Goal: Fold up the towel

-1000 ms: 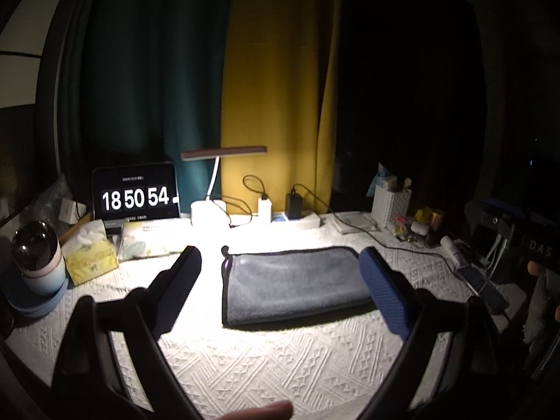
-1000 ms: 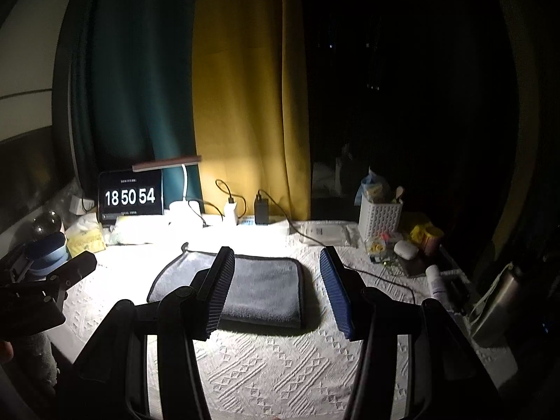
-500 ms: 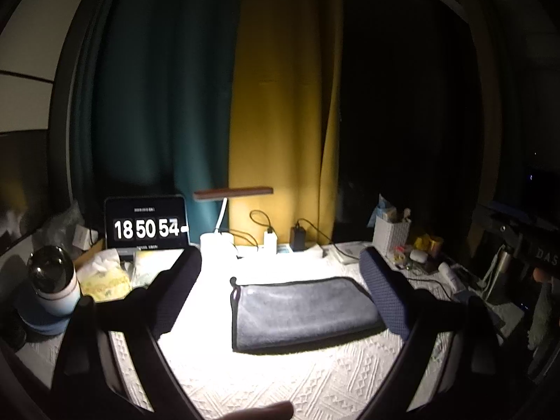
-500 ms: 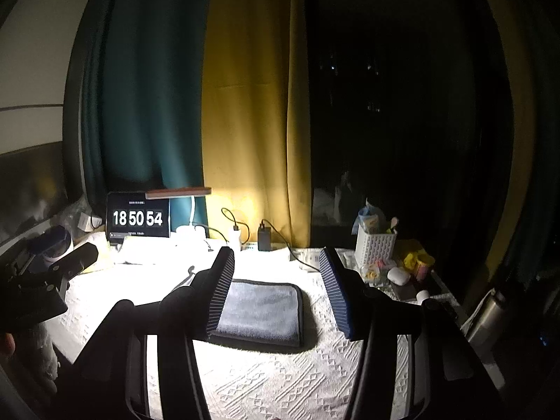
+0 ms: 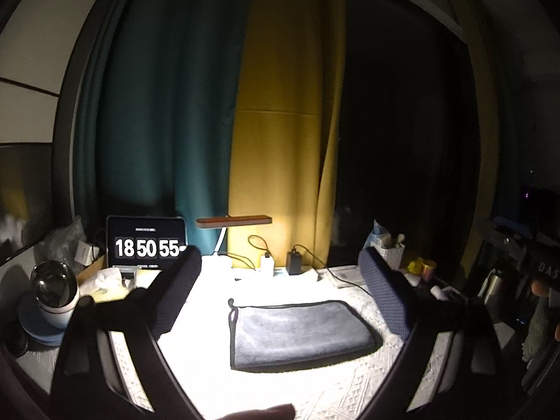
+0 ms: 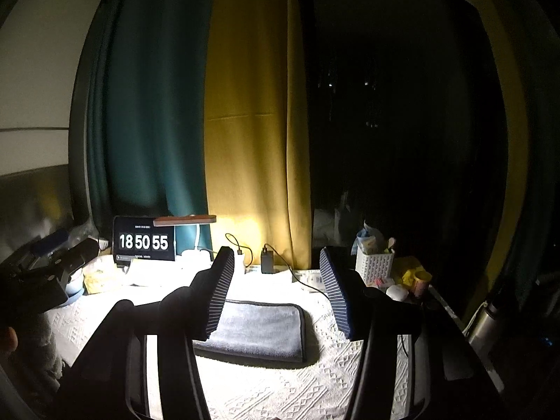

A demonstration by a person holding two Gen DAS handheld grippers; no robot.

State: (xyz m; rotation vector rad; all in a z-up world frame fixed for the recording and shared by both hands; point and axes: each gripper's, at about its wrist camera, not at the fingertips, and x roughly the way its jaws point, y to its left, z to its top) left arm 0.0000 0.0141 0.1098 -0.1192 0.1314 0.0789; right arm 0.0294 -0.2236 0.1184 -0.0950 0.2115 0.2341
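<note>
White tablecloth (image 5: 287, 388) w/ folded towel (image 5: 297, 332) — both hand-held grippers (image 5: 280, 273) (image 6: 276, 280) above, jaws apart, empty.

The right gripper (image 6: 276, 290) hangs above the table (image 6: 266, 392), jaws spread wide with nothing between them. Beneath it a grey towel (image 6: 259, 329) lies folded flat on the white cloth. Behind stand a clock (image 6: 144, 242) reading 18 50 55, a lamp (image 6: 185, 220) and a white basket (image 6: 373, 266).
</note>
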